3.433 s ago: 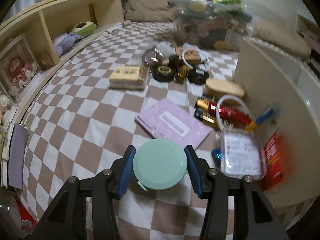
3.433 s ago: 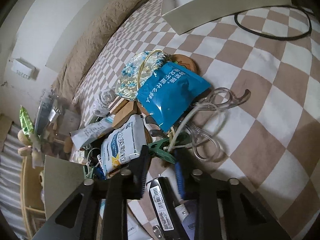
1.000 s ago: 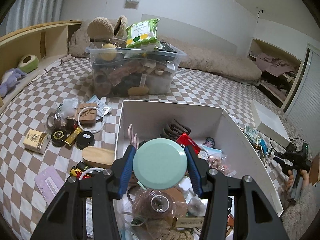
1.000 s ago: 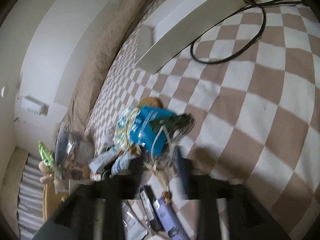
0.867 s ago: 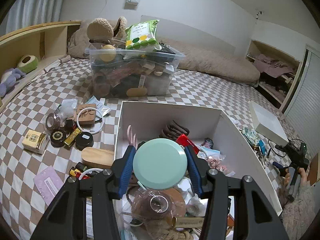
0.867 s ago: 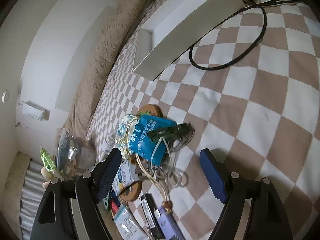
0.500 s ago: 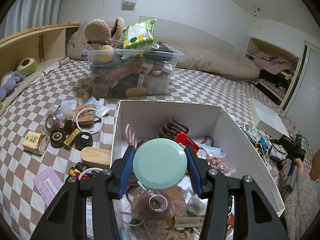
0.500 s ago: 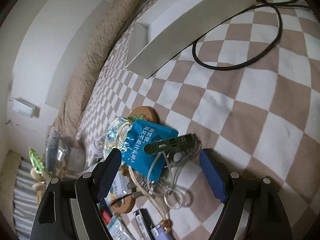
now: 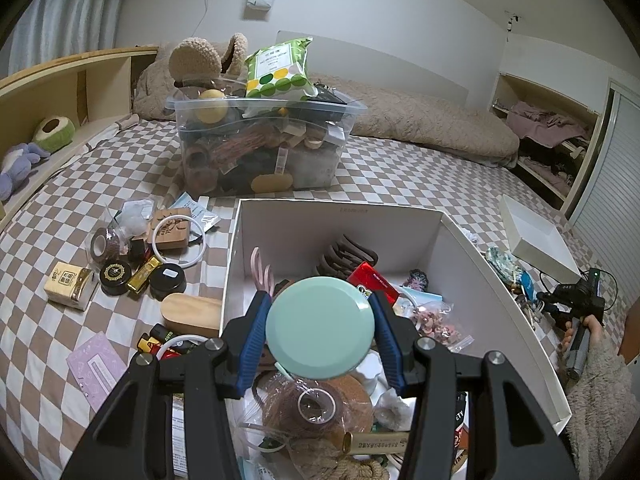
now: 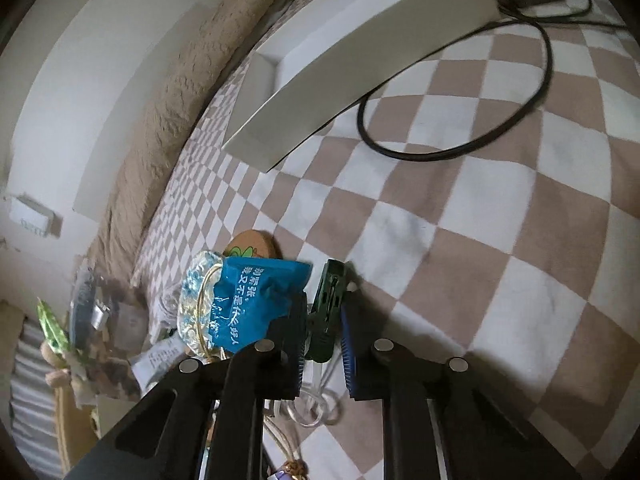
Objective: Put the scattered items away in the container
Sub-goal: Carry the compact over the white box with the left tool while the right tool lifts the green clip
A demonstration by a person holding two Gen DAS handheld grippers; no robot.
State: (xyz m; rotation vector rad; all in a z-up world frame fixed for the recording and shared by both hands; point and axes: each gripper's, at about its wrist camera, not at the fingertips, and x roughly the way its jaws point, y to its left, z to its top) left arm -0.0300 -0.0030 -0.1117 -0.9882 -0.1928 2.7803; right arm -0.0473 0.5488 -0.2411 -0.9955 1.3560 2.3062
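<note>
Left gripper (image 9: 320,330) pinches mint lid (image 9: 320,326) over white box (image 9: 516,344); right gripper (image 10: 322,338) jaws clamp green clip (image 10: 327,304) beside it.

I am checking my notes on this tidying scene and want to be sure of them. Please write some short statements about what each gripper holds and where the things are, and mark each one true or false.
1. The left gripper holds a round mint-green lid over the open white cardboard box. True.
2. The right gripper is shut on a dark green plastic clip. True.
3. The blue foil snack packet lies inside the white box. False: it lies on the checkered bedspread.
4. The clear plastic storage bin is empty. False: it is heaped full.
</note>
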